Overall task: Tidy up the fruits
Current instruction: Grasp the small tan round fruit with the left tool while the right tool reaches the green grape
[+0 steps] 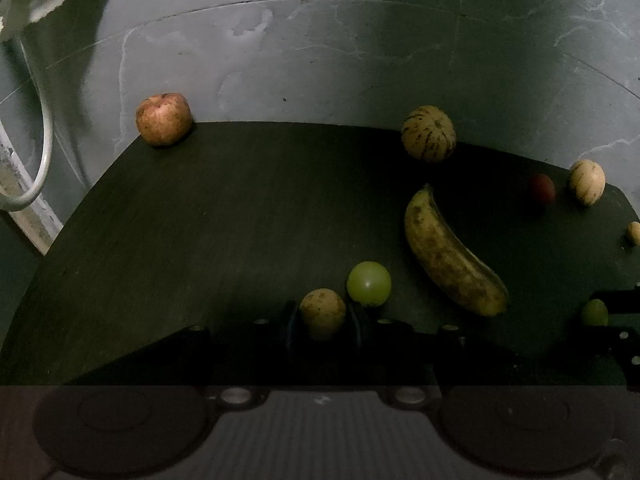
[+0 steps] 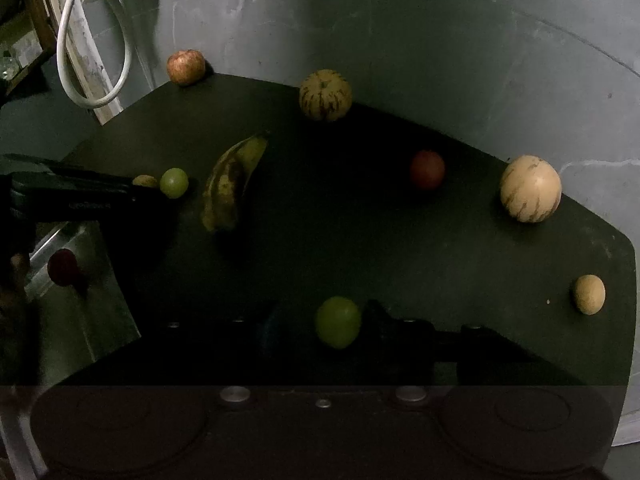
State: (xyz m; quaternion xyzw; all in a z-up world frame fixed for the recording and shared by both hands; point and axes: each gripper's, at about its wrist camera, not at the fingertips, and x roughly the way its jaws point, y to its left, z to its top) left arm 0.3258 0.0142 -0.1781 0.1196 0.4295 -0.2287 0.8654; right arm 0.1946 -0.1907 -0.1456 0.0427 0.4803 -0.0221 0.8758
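Nearest us, the left hand-held gripper (image 1: 322, 320) had its jaws closed on a small tan fruit (image 1: 322, 312), and the right hand-held gripper (image 2: 338, 326) pinched a green grape (image 2: 338, 322), both low over the dark table (image 1: 200, 220). We judged a gentle squeeze and straight lift best, clearing the second grape (image 1: 369, 283) and banana (image 1: 450, 254); the apple (image 1: 163, 118) sat farthest.

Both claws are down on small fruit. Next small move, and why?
Probably lift both straight up a little. The left claw is closed on the small tan fruit, and the right claw brackets a green grape. Another grape sits beside the tan fruit, so sliding sideways could knock it.
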